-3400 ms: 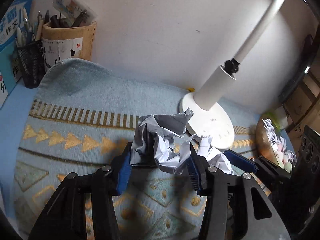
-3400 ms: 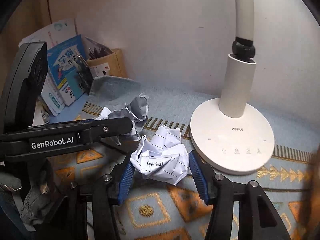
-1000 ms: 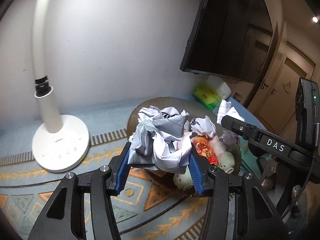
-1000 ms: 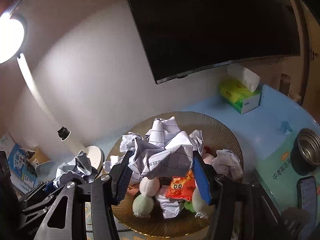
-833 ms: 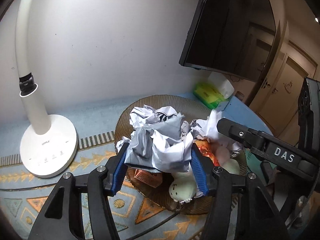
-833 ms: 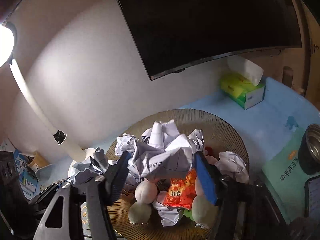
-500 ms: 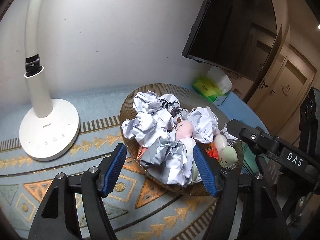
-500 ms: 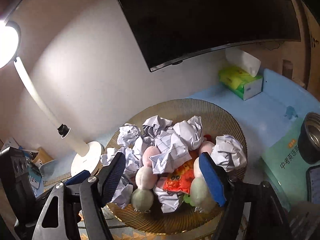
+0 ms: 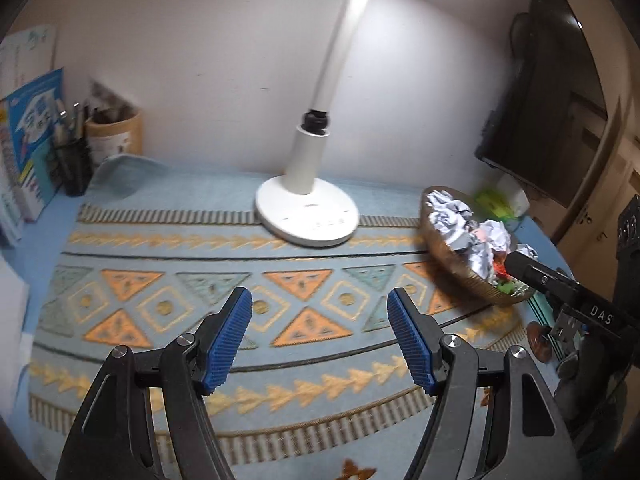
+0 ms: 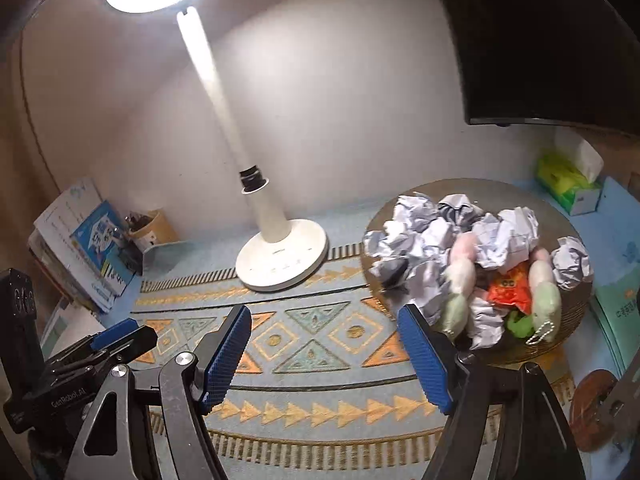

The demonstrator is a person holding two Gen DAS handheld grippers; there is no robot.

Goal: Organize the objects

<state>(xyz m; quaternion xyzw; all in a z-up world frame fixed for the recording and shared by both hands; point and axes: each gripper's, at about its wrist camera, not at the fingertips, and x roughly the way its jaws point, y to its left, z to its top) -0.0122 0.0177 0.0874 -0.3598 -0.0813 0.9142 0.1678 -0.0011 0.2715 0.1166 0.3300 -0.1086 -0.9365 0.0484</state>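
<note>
A round woven basket [image 10: 576,240] at the right holds several crumpled paper balls [image 10: 424,236], pale plush toys and an orange packet. It also shows in the left wrist view [image 9: 452,260] at the right edge of the mat. My left gripper [image 9: 320,336] is open and empty above the patterned mat [image 9: 160,280]. My right gripper [image 10: 324,356] is open and empty, to the left of the basket and above the mat. The left gripper also shows in the right wrist view at lower left [image 10: 116,336].
A white desk lamp [image 10: 280,256] stands at the back of the mat and is lit. Books and pen holders [image 9: 76,164] stand at the far left. A green tissue box [image 10: 568,184], a green booklet and a dark monitor are at the right.
Both grippers let go of their paper balls into the basket and opened. Since then both have pulled back and to the left, away from the basket.
</note>
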